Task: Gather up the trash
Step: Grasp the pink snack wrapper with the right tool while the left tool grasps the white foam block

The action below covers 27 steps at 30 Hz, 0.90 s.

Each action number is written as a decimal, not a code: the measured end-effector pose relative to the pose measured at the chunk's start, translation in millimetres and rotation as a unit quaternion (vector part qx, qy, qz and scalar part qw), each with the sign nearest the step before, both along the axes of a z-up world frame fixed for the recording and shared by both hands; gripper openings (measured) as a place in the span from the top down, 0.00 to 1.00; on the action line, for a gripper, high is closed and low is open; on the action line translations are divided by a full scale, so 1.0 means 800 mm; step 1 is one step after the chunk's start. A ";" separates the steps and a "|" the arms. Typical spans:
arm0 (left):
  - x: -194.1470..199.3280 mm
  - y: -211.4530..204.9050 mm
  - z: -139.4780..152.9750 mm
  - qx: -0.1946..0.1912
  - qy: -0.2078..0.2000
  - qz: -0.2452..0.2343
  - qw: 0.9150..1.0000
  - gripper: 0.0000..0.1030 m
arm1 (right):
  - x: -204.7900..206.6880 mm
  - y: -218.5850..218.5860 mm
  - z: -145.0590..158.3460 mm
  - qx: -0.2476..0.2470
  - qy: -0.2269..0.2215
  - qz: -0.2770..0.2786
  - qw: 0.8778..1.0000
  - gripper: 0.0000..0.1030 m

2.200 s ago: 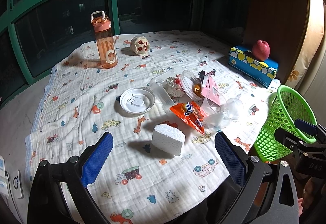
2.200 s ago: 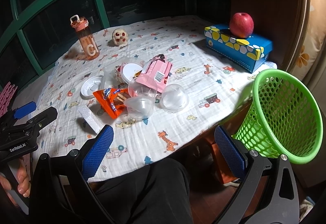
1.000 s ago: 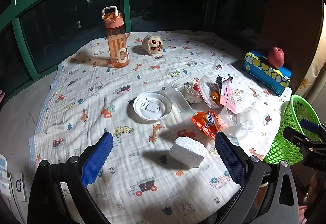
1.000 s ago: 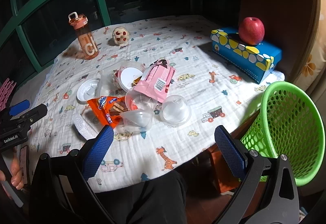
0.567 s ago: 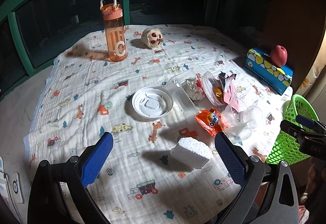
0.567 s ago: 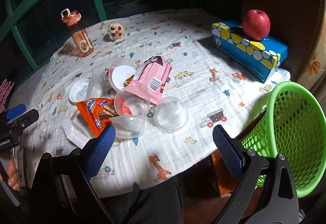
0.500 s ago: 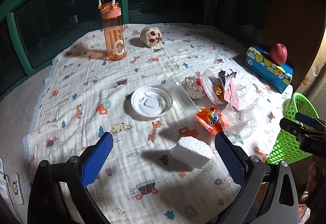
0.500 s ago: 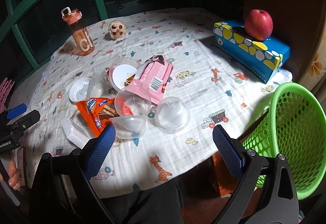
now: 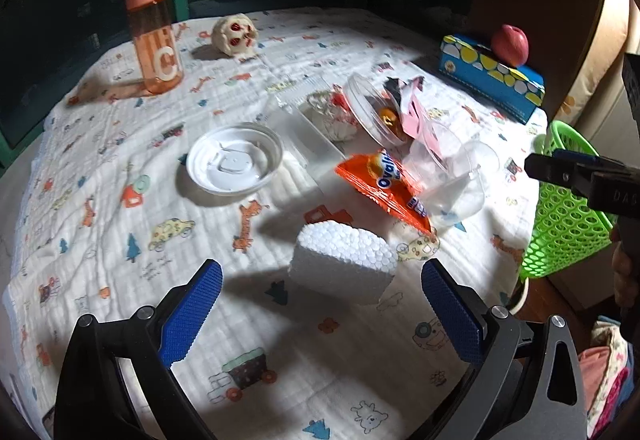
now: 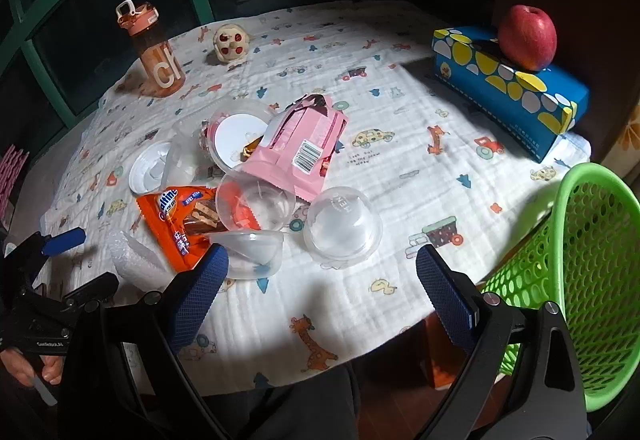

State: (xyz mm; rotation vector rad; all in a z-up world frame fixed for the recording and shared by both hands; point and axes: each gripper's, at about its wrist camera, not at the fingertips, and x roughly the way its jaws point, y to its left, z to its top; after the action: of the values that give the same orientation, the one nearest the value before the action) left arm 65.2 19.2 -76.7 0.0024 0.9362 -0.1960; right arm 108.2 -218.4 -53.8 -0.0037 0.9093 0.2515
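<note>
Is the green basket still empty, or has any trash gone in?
Looks empty: the green basket shows only bare mesh; its bottom is hidden.

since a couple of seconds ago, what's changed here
The left claw has dropped closer to the foam block, still open and empty. The right claw has come in toward the clear cups, its jaws just closing slightly, with nothing between them. The trash, the bottle and the basket have not moved.

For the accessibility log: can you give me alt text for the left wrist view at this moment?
The open left gripper points down at a white foam block on a table under a cartoon-print cloth, nothing between its blue pads. Beyond lie an orange snack wrapper, clear plastic cups and a white lid; a green mesh basket stands at the right edge.
</note>
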 end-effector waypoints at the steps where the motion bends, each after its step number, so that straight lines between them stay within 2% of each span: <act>1: 0.003 -0.001 -0.005 0.002 0.003 -0.004 1.000 0.06 | 0.001 0.000 -0.001 0.000 0.001 0.000 1.000 0.09; 7: 0.015 -0.008 -0.021 0.008 0.001 -0.040 0.999 0.07 | 0.003 -0.002 -0.003 -0.001 0.003 -0.002 1.000 0.09; 10: 0.020 -0.012 -0.027 0.011 0.003 -0.055 0.998 0.22 | 0.004 -0.003 -0.003 -0.002 0.003 0.001 1.000 0.09; 15: 0.021 -0.010 -0.029 -0.016 0.003 -0.070 0.997 0.42 | 0.011 0.002 -0.001 -0.001 0.004 0.010 1.000 0.09; 27: 0.013 0.015 0.002 -0.051 -0.020 -0.044 0.998 0.43 | 0.079 0.016 0.005 0.055 0.026 0.032 0.998 0.09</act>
State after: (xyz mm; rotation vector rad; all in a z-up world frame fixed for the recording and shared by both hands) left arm 75.4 30.8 -74.8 -0.0461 0.8859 -0.3231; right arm 171.5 -206.0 -49.8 0.0753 0.9476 0.3620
